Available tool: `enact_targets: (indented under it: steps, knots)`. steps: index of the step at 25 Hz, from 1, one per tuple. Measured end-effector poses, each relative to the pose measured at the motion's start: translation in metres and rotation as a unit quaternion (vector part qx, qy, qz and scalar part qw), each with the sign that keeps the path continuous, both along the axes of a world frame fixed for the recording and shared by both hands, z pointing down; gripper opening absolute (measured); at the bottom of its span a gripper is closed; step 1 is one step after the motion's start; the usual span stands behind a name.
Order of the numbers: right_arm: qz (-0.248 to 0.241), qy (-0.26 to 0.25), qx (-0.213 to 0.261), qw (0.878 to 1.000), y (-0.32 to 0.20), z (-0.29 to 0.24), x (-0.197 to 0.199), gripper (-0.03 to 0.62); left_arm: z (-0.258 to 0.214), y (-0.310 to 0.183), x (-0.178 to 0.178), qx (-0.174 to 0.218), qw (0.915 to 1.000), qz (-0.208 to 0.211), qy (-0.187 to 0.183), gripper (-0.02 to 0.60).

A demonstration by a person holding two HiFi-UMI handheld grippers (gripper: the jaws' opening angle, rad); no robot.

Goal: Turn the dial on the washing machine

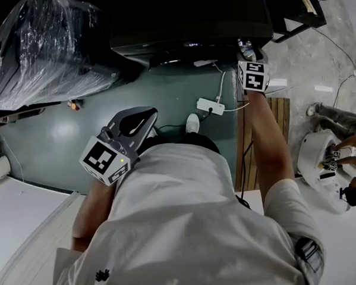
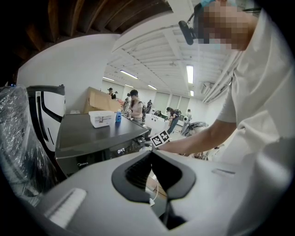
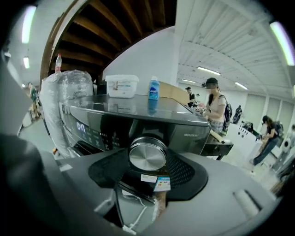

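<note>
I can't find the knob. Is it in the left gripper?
No, the dial sits between the right gripper's jaws; the left gripper is empty.

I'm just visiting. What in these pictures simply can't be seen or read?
Settings round the dial: right gripper view, jaws of the right gripper, closed on it, cover them.
Digits on the display: right gripper view, too small and blurred.
Print on the white box: same view, too small.
Inside of the plastic-wrapped bundle: head view, crinkled wrap hides it.
</note>
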State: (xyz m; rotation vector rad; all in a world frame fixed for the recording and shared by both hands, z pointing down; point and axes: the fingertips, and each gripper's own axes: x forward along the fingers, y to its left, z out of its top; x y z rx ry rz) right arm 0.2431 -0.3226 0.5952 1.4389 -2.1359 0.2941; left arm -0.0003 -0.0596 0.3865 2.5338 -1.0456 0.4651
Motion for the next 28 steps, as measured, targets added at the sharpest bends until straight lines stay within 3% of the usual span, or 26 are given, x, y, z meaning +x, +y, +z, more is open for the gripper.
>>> enact_targets:
  steps: [4, 6, 15, 23, 28]
  knots:
    - [0.014, -0.08, -0.018, 0.997, -0.001, 0.001, 0.005, 0.252, 0.001, 0.0, 0.0, -0.001, 1.0, -0.001, -0.001, 0.055]
    - [0.011, -0.094, -0.021, 0.995, -0.001, 0.001, 0.005, 0.252, 0.002, -0.001, 0.001, -0.002, 1.0, 0.0, -0.002, 0.055]
    - [-0.02, 0.0, 0.012, 1.0, 0.004, -0.001, 0.002, 0.252, 0.004, 0.001, 0.004, -0.001, 1.0, 0.006, -0.002, 0.055]
    - [-0.057, 0.097, 0.032, 0.993, 0.009, 0.009, -0.005, 0.252, 0.004, 0.0, 0.008, -0.002, 0.9999, 0.011, 0.0, 0.055]
    - [-0.047, 0.127, 0.025, 0.99, 0.005, 0.016, -0.006, 0.251, 0.005, 0.002, 0.005, -0.004, 1.0, 0.007, -0.002, 0.055]
